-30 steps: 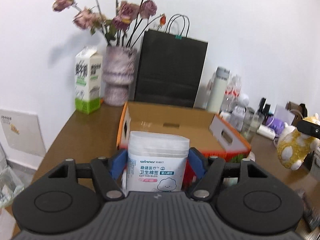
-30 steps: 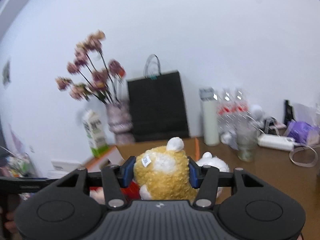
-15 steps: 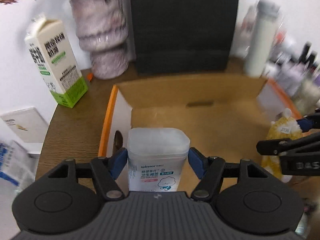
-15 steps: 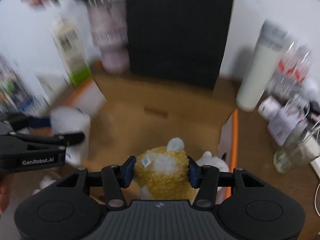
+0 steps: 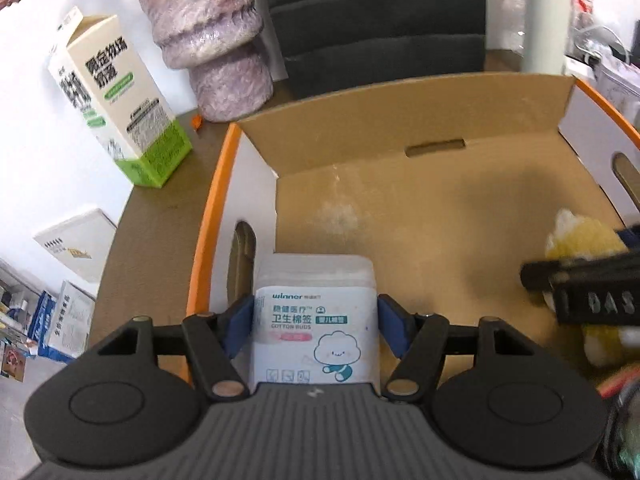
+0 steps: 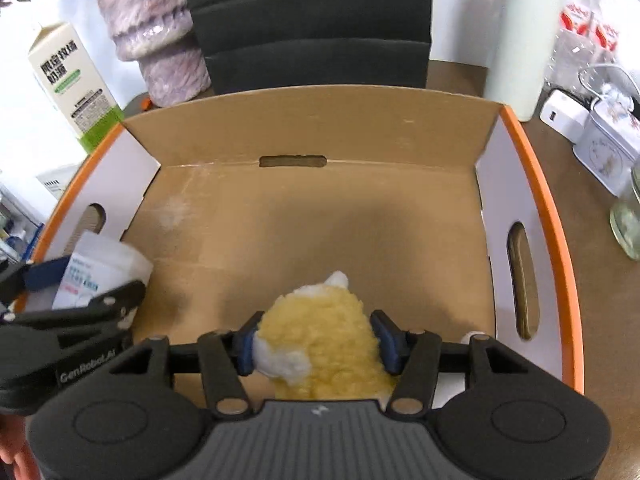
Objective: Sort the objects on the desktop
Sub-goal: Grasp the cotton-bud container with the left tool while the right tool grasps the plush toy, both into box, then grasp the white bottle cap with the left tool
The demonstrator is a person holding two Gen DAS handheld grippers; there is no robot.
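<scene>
While both grippers hang over an open cardboard box [image 6: 320, 216] with orange rims, each carries one item. The left gripper [image 5: 316, 320] has its jaws closed on a white pack of cotton buds [image 5: 316, 320], upright, at the near left corner of the box, just beside the left wall with its handle slot. The right gripper [image 6: 316, 344] has its jaws pressed into the sides of a yellow and white plush toy [image 6: 320, 344], at the near right of the box. Whether either item already touches the box floor cannot be told. Judging from this, the main risk is letting go too high: the tall pack could tip onto its side or knock the left wall, and the soft toy could roll. The two grippers are near each other, so opening or lifting both at once could make them collide. Beyond the far wall stand a purple vase [image 6: 156, 36], a milk carton [image 5: 116, 100] and a black paper bag [image 6: 308, 20] on the table [image 6: 600, 280]; a wide swing away could hit them.
</scene>
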